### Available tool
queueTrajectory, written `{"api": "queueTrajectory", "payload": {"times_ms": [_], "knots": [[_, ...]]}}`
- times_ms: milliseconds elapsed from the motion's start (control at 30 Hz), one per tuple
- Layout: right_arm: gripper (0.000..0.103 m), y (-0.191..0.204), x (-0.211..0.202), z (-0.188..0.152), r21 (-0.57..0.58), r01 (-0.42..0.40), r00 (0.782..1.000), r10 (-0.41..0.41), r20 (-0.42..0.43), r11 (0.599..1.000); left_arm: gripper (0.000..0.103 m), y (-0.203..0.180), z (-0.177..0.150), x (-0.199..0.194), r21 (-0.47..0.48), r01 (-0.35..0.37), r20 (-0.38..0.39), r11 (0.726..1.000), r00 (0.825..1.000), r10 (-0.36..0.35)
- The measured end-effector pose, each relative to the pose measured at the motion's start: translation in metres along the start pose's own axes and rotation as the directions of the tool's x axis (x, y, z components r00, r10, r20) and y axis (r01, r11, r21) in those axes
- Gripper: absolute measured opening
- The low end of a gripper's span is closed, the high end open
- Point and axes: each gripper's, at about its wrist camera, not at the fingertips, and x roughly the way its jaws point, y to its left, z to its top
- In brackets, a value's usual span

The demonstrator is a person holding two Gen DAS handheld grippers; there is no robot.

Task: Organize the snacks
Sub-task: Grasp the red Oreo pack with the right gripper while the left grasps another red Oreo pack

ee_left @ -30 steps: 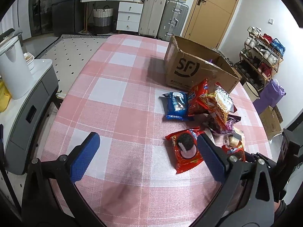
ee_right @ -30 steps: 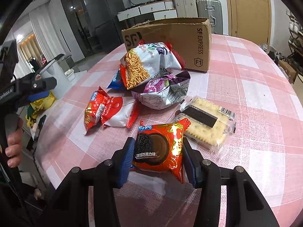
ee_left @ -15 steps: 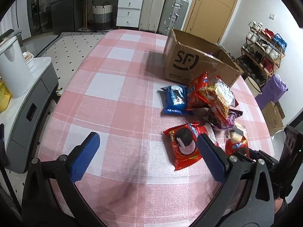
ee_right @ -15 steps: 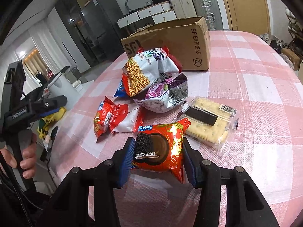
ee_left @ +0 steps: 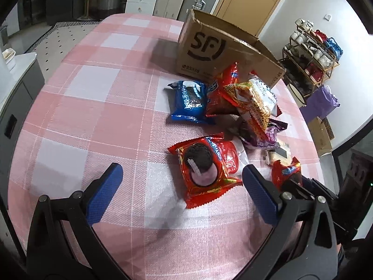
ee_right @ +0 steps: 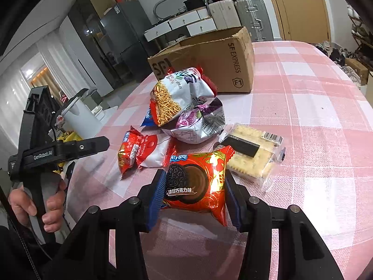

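On the pink-and-white checked table [ee_left: 98, 98], an open brown cardboard box [ee_right: 216, 58] stands behind a pile of foil snack packets [ee_right: 186, 107]. Right gripper [ee_right: 193, 186] fingers clench a red chocolate-cookie packet [ee_right: 198, 184]; left gripper [ee_left: 181, 186] fingers spread wide above another red cookie packet [ee_left: 205, 170].

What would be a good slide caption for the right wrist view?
Right claw shut on a red Oreo packet, with more snacks and a cardboard box behind it on the pink checked tablecloth.
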Motion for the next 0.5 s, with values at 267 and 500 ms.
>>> {"api": "queueTrajectory", "payload": {"times_ms": [267, 500], "knots": [[0.049, -0.008, -0.002, -0.002, 0.019, -0.011, 1.000, 0.010, 0.009, 1.000, 0.095, 0.005, 0.004, 0.028, -0.049, 0.043, -0.060, 0.998, 0.997, -0.045], [0.049, -0.009, -0.005, -0.003, 0.015, -0.006, 1.000, 0.005, 0.022, 1.000, 0.045, 0.009, 0.004, 0.033, -0.053, 0.131, -0.063, 0.990, 0.989, -0.134]]}}
